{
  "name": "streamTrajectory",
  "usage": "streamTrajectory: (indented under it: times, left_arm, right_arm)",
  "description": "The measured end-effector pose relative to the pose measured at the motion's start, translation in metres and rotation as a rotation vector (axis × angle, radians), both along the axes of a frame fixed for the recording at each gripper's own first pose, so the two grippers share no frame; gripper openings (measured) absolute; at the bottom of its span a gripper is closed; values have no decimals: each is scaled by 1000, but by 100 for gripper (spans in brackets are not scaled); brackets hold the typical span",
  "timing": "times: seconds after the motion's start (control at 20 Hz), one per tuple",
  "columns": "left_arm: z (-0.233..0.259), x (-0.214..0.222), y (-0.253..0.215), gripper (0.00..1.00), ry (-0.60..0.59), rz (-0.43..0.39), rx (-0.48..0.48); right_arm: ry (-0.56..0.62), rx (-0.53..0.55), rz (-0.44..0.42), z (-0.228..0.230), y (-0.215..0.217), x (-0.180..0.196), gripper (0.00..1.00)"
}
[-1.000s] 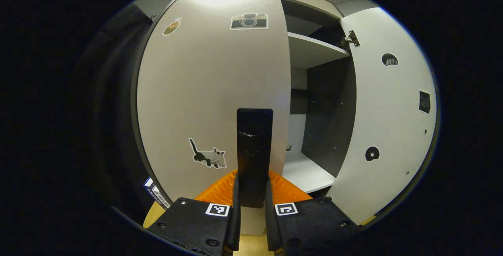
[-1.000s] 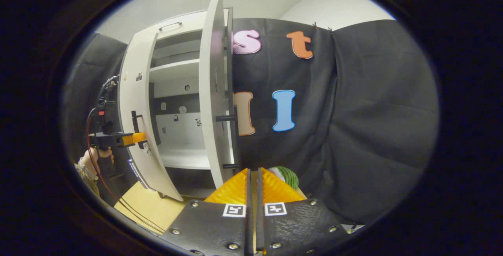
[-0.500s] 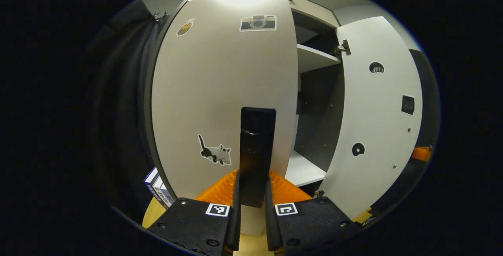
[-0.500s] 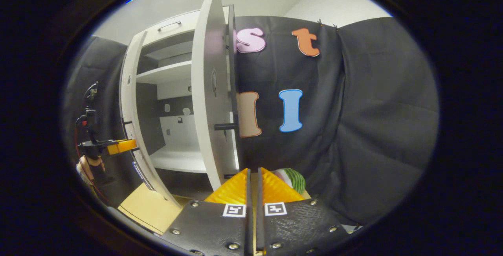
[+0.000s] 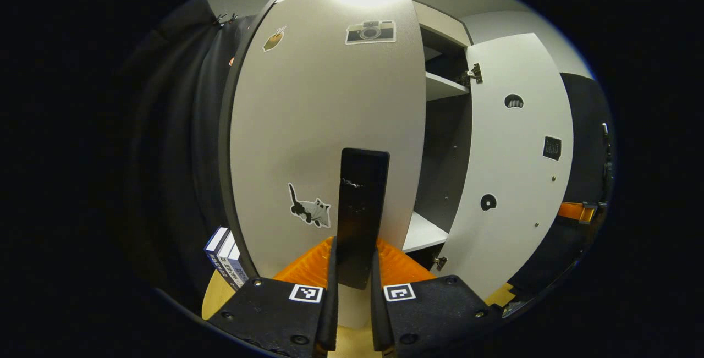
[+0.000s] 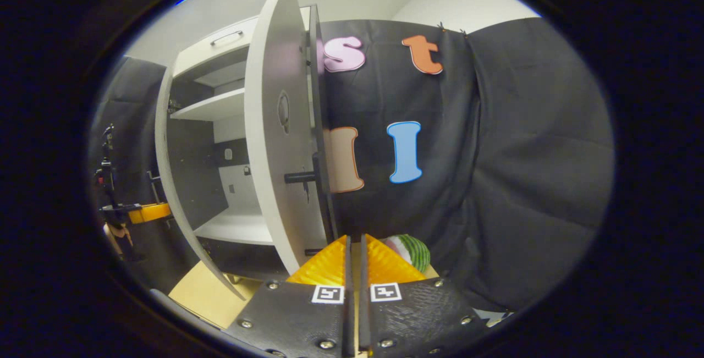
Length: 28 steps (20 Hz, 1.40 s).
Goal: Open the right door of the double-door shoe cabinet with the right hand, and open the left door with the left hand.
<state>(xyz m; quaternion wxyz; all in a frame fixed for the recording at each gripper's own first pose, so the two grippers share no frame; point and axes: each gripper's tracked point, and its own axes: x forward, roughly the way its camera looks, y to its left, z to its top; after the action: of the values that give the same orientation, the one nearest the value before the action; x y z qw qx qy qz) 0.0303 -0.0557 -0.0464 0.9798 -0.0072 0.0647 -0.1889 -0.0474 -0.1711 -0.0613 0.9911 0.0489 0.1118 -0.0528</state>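
1. Left gripper (image 5: 352, 262): the jaws are closed on the black handle (image 5: 360, 215) of the left door (image 5: 324, 127), one finger pressing each side of the bar. Far off in the right gripper view, this gripper (image 6: 144, 213) sits at the outer edge of that door.
2. Right gripper (image 6: 353, 259): the orange fingers are drawn together with only a thin slit between them, and nothing is held. It stands clear of the right door (image 6: 275, 143), whose handle (image 6: 301, 177) juts out above it, apart from the fingertips.
3. Cabinet: both doors stand swung out from the carcass. The shelf (image 5: 443, 86) and the floor of the lower compartment are exposed between them. The right door (image 5: 509, 160) is wide open in the left gripper view.
4. Step in hand, by judgement: the right door is done and released; the left door is near the end of its swing under the left gripper's pull.
5. Next move, by judgement: carry the left door along its hinge arc to full opening, then part the fingers and draw straight back off the handle. A pull off the arc would strain the hinge (image 5: 472, 73).
6. Other items: books (image 5: 225, 253) stand beside the left door's lower edge; a striped ball (image 6: 410, 251) lies by the wall cloth.
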Motion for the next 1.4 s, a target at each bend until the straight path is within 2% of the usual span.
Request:
streamTrajectory:
  times: [0.55,0.85,1.05,1.25,1.4]
  left_arm:
    - [1,-24,31,26,-2,2,-11]
    - [1,-40,65,25,9,73,-16]
    - [2,-45,82,20,5,130,19]
    - [2,-48,96,15,11,198,40]
    - [3,-50,102,11,10,219,60]
  right_arm:
    - [32,-15,-19,-11,-2,9,3]
    - [56,-21,-4,-22,6,18,3]
    - [74,-30,-5,-29,8,19,3]
    - [73,3,-7,-30,8,22,4]
    - [67,22,-12,-30,7,25,4]
